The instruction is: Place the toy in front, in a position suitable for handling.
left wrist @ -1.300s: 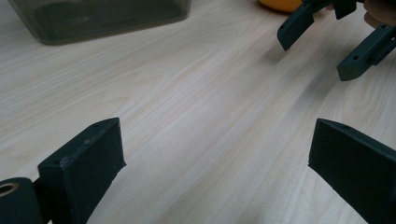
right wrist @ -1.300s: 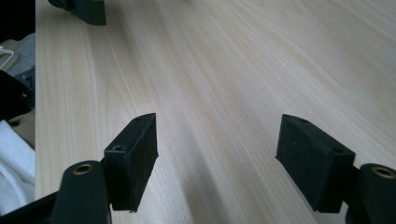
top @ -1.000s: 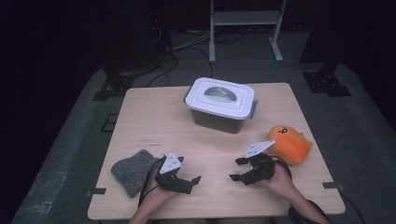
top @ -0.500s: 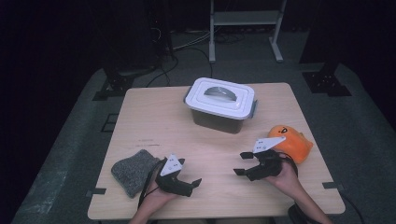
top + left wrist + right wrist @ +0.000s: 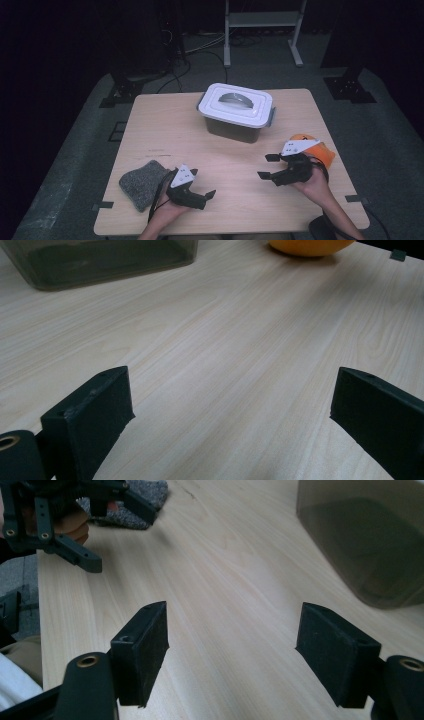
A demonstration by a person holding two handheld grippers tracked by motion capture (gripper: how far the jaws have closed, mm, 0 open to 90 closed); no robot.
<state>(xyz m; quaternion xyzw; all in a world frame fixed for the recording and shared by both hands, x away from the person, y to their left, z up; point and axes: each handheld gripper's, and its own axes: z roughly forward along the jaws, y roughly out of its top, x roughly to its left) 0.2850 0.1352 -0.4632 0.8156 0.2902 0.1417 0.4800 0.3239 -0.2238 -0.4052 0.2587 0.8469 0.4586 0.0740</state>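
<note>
Hovering low over the table (image 5: 165,130), both grippers parted and empty: left gripper (image 5: 207,197) near the front edge just beside the grey cloth (image 5: 142,182), right gripper (image 5: 266,166) raised a little over bare wood, just beside the orange thing (image 5: 320,150) behind it. Nothing grasped, nothing moved into place as far as can be judged; work looks barely begun, with every pick still to do. Bin (image 5: 237,112) standing mid-table toward the far side, lid (image 5: 235,102) on, well apart from both grippers. Judged nearest candidates: cloth for the left, orange thing for the right, bin perhaps the destination, though lid would need lifting first.

Table: pale wood grain, smooth, matte. Bin: boxy, smoky translucent walls, white lid with a grey arched handle and side clips. Cloth: nubby knit, soft, rumpled, flat. Orange thing: rounded, smooth, glossy at the edge in the left gripper view (image 5: 310,246). Jaw pads: black, blocky, faintly rubbery.
</note>
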